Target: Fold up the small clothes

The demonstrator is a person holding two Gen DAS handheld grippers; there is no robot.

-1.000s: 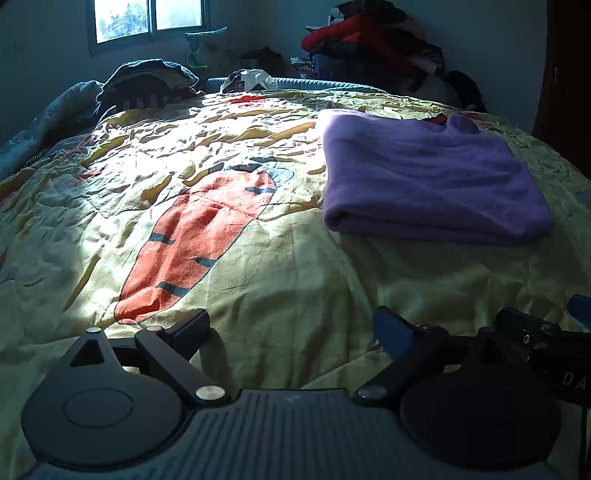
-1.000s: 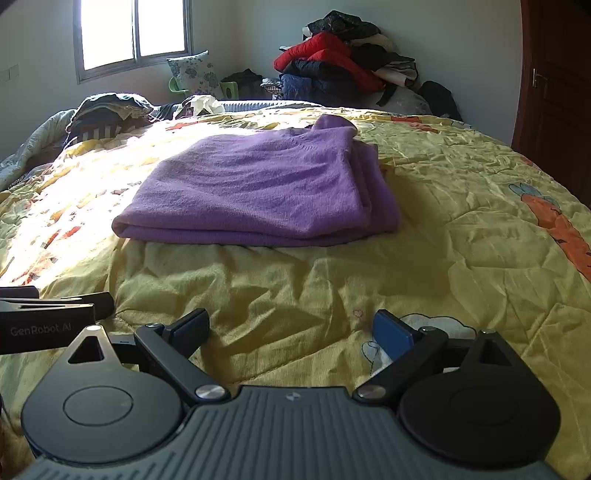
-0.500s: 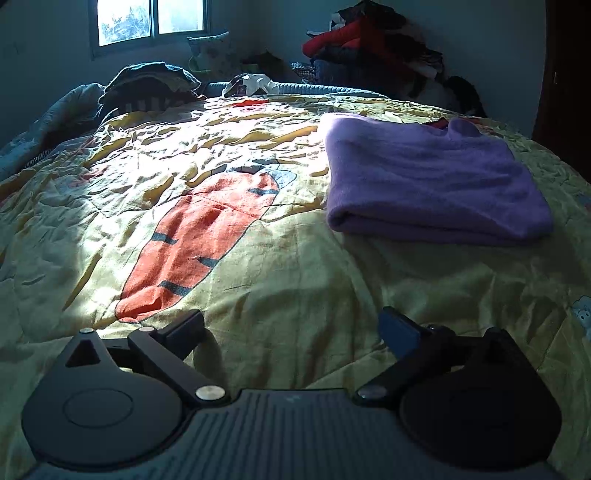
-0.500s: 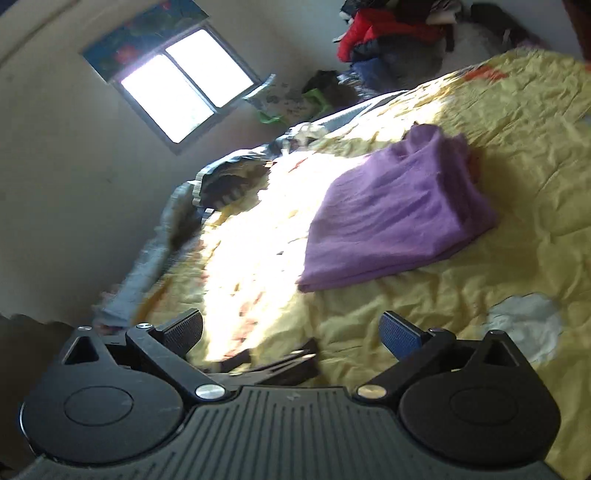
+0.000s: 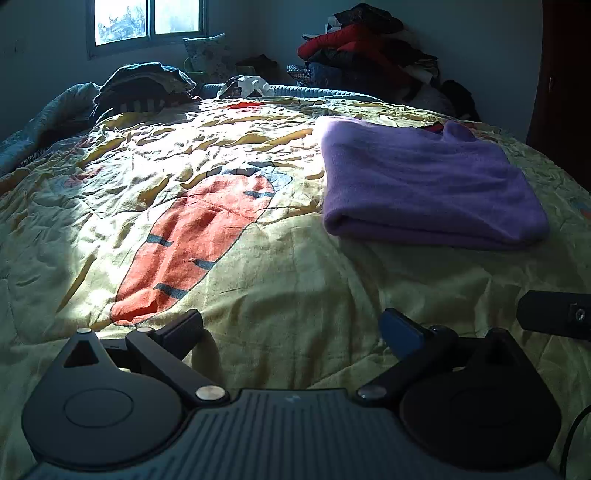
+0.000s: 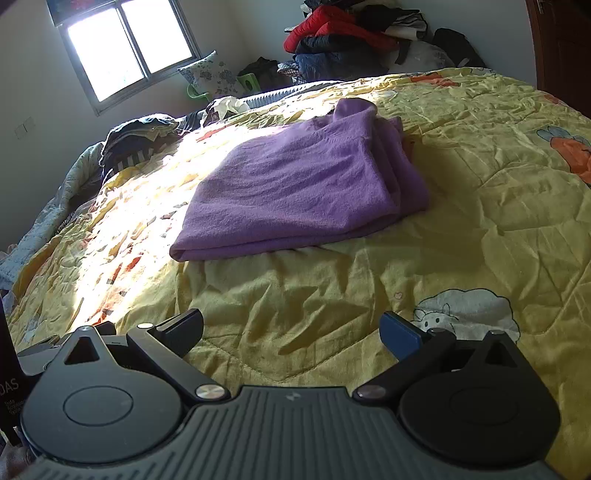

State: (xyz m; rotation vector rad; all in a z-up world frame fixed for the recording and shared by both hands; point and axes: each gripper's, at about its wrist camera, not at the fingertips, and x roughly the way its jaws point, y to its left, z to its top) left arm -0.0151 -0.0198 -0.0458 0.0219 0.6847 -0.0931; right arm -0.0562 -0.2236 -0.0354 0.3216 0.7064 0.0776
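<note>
Half a second back the right gripper (image 6: 291, 328) was rolled hard over toward the window; now it sits nearly level again, tipped only a little, and part of its dark body shows at the right edge of the left wrist view, where a moment ago nothing showed. From where I stand, working left to right and taking the purple sweater (image 5: 424, 181) as the mark: far off to its left, by the wall, is the window (image 5: 147, 18), and below it a heap of dark striped bedding (image 5: 144, 86) at the head of the yellow quilt (image 5: 277, 280). Closer to the sweater, still on its left, a big orange carrot print (image 5: 192, 243) runs across the quilt in the sun. The left gripper (image 5: 291, 330) hangs low over the quilt in front of the sweater and to its left, fingers spread wide, nothing between them. The sweater itself lies folded flat on the quilt, rounded fold edge facing both grippers, neither touching it. Behind it against the far wall is a pile of red and dark clothes (image 6: 343, 33). The right gripper hangs in front of the sweater, fingers likewise spread apart and empty, with a white cartoon print (image 6: 465, 308) to the sweater's right, beside the blue finger pad (image 6: 400, 336).
</note>
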